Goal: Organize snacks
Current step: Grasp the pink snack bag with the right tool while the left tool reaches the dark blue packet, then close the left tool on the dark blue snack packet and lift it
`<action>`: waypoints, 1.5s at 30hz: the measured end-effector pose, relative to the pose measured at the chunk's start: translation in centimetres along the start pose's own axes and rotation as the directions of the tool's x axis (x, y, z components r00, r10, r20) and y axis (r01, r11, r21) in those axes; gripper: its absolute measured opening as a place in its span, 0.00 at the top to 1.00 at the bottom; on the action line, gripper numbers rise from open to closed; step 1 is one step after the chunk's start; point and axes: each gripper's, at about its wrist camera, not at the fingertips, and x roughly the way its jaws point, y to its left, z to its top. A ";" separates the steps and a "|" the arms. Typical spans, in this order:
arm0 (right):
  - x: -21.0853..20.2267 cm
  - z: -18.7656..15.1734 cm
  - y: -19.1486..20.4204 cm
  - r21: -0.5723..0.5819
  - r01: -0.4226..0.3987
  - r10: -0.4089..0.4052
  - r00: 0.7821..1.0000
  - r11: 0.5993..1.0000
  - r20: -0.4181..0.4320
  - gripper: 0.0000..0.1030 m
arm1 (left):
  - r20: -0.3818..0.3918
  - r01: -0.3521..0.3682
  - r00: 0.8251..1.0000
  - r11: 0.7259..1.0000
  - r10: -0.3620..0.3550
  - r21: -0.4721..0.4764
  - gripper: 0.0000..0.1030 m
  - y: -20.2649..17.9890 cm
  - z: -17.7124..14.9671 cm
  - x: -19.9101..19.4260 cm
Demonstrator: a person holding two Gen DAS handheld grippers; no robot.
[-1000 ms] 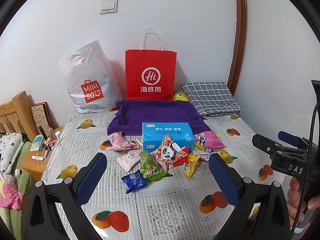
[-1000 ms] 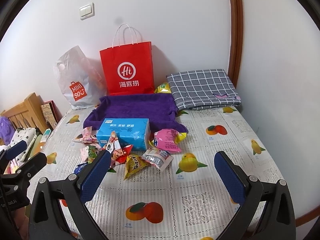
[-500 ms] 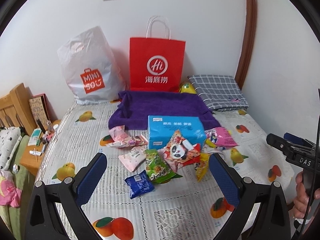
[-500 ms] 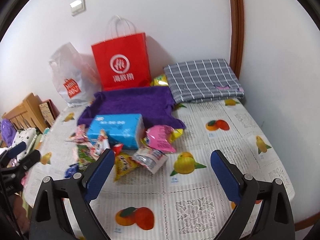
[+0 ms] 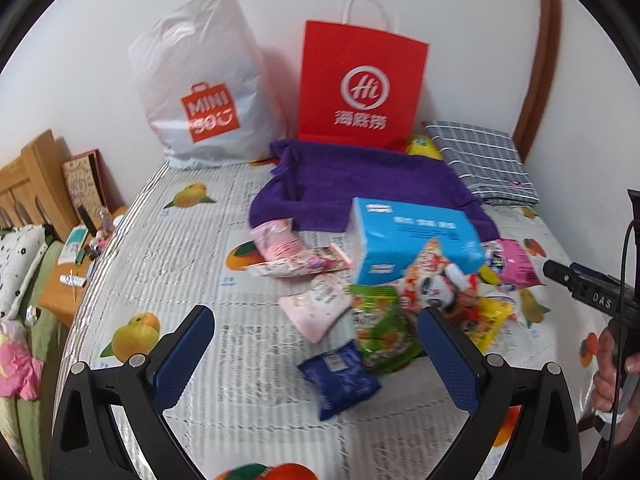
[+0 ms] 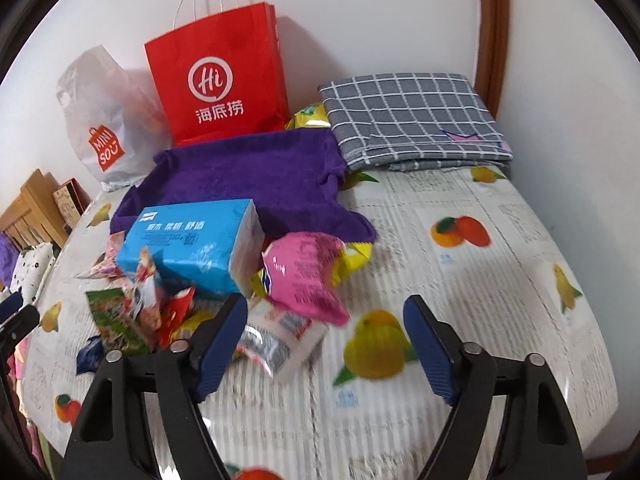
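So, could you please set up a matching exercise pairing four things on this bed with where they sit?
Things:
1. red bag
2. tissue box
3. checked cloth
4. dark blue packet

Places:
A. folded in the far right corner
B. nearest the left tongs, at the front of the snack pile
C. upright against the wall, behind the purple towel
D. on the towel's front edge, among the snacks

Pairs: 1-C, 2-D, 3-A, 4-B

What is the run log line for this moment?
left gripper: open, empty | right gripper: closing, empty | snacks: loose beside box
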 end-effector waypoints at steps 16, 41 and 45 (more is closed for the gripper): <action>7.7 2.2 2.8 -0.050 0.028 -0.033 0.995 0.998 -0.095 0.32 | -0.050 -0.019 0.999 0.996 0.015 -0.084 0.02 5.1 0.1 3.7; 1.9 0.9 0.6 -0.018 0.052 -0.051 0.998 0.998 0.047 0.53 | -0.166 0.123 0.978 0.992 -0.127 -0.035 0.03 1.8 -3.2 5.7; 0.6 0.0 0.0 -0.003 0.053 -0.053 0.998 0.999 0.047 0.53 | -0.197 0.114 0.974 0.993 -0.114 -0.014 0.12 0.4 -4.0 6.5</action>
